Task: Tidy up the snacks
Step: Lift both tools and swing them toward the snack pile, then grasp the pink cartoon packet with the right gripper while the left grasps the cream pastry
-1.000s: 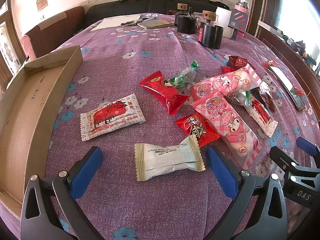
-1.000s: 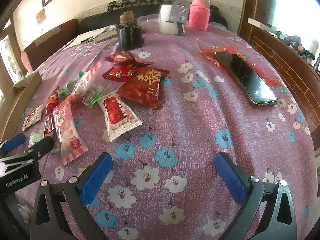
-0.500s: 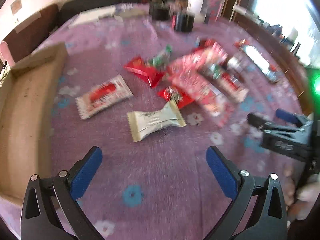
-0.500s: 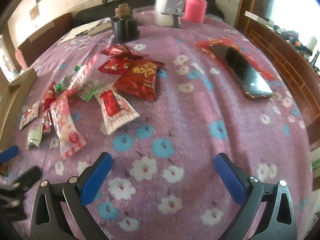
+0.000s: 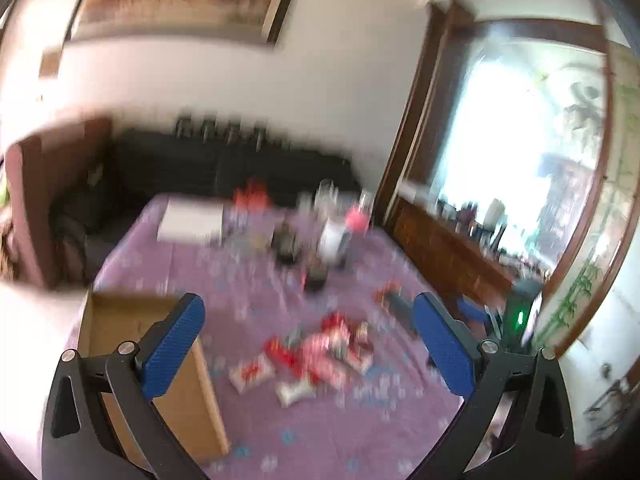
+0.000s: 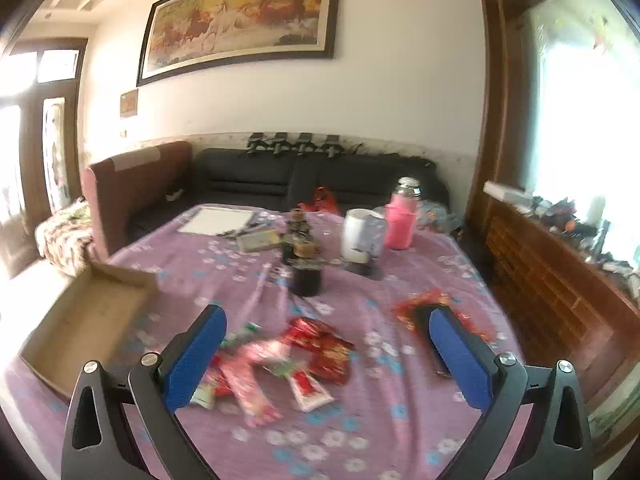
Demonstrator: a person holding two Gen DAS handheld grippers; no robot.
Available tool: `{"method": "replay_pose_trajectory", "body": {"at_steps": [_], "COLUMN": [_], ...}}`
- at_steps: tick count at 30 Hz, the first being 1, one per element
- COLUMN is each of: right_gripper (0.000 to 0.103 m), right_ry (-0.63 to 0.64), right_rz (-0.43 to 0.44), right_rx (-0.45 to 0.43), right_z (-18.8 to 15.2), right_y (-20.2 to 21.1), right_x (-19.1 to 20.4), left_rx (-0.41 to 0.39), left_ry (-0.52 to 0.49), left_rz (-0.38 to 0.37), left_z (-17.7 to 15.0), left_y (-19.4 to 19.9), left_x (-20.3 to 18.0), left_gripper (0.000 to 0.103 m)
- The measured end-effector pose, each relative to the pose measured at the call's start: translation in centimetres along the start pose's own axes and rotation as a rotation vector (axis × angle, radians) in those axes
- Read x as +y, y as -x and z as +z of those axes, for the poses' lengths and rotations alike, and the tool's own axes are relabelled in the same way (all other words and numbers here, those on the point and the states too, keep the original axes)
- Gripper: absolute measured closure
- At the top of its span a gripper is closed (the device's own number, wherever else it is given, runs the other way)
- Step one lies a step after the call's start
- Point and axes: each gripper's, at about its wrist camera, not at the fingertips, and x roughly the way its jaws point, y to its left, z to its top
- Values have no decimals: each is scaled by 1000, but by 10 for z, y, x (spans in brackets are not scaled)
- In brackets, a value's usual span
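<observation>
Hovering high above the table, both grippers look down on the whole scene and neither touches anything. The left gripper has its blue pads spread wide with nothing between them; the right gripper is likewise spread wide and empty.

The snacks lie in a loose heap on the purple cloth, none of them yet in the box, whose cardboard floor looks bare. In the right view the heap sits below and a little left of the midpoint between the pads, with the box further left at the table's edge. In the left view, which is badly blurred, the snacks sit nearly centred between the pads and the box runs close under the left pad.

The relation that matters: the heap lies ahead of and below both grippers, and the box lies to its left, so the left gripper looks better placed to carry packets across. A white packet sits at the near edge of the heap, apart from the rest, its long axis roughly left to right; it seems the easiest first pick, with the pads closing across its short side. Individual packets are too smeared to name with confidence.

A phone lies right of the heap, partly behind the right pad, and bottles stand well beyond.
</observation>
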Motion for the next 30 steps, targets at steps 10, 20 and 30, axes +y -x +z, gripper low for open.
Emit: {"method": "replay_pose_trajectory", "body": {"at_steps": [10,20,30], "right_gripper": [31,34,78], "right_ry": [116,164,-38], "right_rz": [158,165,242], "right_rx": [394,447,485], "right_z": [-73,-92,-105], "right_y": [-120,-151,-139], "right_x": [53,62,18], "left_rx": [223,285,358], "left_ry": [43,-2,-260], "left_rz": [98,116,81], "left_z": [-81,-110,-136], "left_y": [-109,-145,-191], "left_x": [39,35,-19], "left_gripper": [0,0,0]}}
